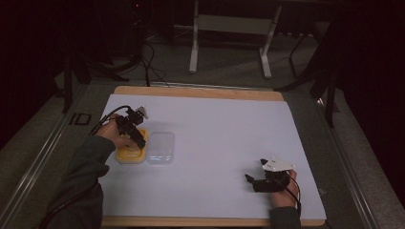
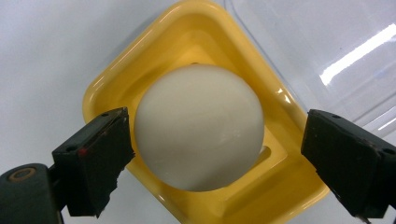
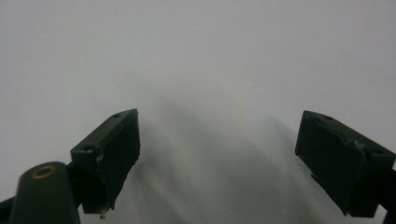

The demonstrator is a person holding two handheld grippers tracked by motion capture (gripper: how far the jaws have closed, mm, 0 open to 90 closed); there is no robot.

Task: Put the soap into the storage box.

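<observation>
fingers [image 2: 93, 163] of both grippers spread apart — left gripper [image 2: 210, 158] straddling a white egg [image 2: 198, 128] in its yellow tray [image 2: 112, 84].

The egg [image 2: 198, 128] is plain off-white, smooth and unmarked; the dish [image 2: 116, 70] beneath it is bright yellow with paler glossy highlights; the lid [image 1: 160, 148] beside it is clear, crossed by white streaks of reflected light; the table cover [image 1: 229, 138] is pale bluish white over a light wooden board [image 1: 200, 91]; both grippers, left [image 2: 215, 154] and right [image 3: 217, 154], have matt black jaws; the sleeve [image 1: 81, 176] is dark grey-green; the right gripper's top plate [image 1: 277, 165] is whitish grey
</observation>
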